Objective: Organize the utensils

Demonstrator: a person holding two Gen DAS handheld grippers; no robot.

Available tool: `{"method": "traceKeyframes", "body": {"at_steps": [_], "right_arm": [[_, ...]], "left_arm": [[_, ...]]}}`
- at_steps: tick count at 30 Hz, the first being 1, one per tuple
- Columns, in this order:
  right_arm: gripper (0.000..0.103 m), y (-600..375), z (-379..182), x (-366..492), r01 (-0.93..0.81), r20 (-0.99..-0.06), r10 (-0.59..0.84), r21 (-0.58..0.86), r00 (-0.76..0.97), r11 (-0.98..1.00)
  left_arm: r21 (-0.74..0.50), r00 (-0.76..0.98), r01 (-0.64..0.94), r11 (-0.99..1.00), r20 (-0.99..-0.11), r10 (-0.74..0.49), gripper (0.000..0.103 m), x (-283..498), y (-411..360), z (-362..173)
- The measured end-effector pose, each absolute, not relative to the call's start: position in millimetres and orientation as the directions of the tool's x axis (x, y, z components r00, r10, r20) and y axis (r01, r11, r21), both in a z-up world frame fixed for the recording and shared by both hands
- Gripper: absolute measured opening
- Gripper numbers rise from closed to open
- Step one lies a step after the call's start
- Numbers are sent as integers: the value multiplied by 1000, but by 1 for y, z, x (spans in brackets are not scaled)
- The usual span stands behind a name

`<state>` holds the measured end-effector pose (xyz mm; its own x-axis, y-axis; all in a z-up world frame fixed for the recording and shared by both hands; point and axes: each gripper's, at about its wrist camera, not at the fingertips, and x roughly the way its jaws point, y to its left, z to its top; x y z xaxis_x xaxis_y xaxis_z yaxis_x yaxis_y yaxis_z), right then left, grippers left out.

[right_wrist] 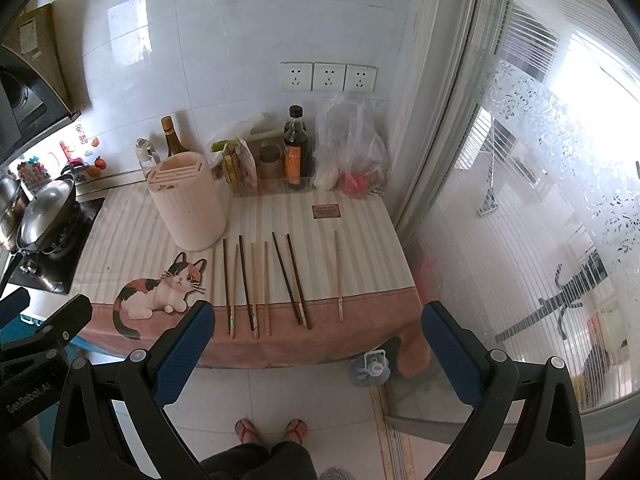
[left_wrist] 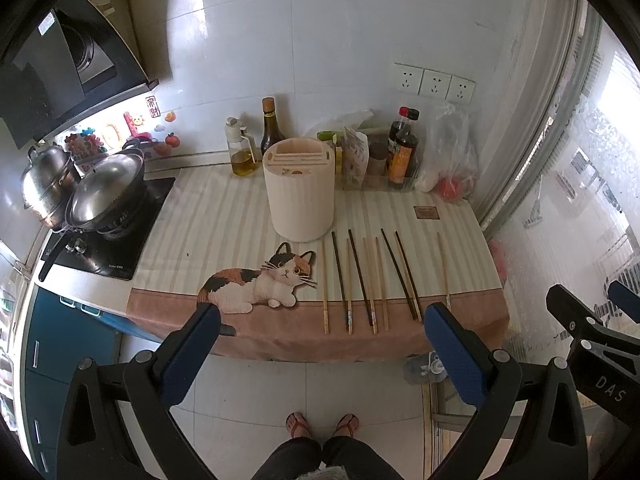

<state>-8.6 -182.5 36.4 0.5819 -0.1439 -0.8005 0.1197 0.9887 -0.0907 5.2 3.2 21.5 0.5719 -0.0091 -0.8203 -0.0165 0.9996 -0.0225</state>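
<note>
Several chopsticks (left_wrist: 370, 280), some dark and some light wood, lie side by side on the striped cloth with a cat print; they also show in the right wrist view (right_wrist: 260, 284). One light chopstick (left_wrist: 443, 270) lies apart at the right, also seen in the right wrist view (right_wrist: 338, 276). A cream round utensil holder (left_wrist: 299, 190) with slots on top stands upright behind them, also in the right wrist view (right_wrist: 186, 202). My left gripper (left_wrist: 320, 324) is open and empty, held off the counter's front edge. My right gripper (right_wrist: 318, 320) is open and empty, likewise off the edge.
Bottles (left_wrist: 402, 148), an oil dispenser (left_wrist: 242, 148), packets and a plastic bag (left_wrist: 452, 152) line the back wall. A stove with a lidded wok (left_wrist: 106, 188) and a pot sits at left. A glass door (right_wrist: 520, 200) stands at right. The person's feet (left_wrist: 320, 426) are on the floor below.
</note>
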Motion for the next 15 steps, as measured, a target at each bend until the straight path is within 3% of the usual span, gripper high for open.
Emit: {"method": "traceKeyframes", "body": {"at_steps": [15], "right_arm": [[103, -183, 41, -5, 123, -800, -148, -93, 582, 988]], "left_arm": [[-25, 583, -11, 1000, -812, -14, 103, 5, 7, 23]]}}
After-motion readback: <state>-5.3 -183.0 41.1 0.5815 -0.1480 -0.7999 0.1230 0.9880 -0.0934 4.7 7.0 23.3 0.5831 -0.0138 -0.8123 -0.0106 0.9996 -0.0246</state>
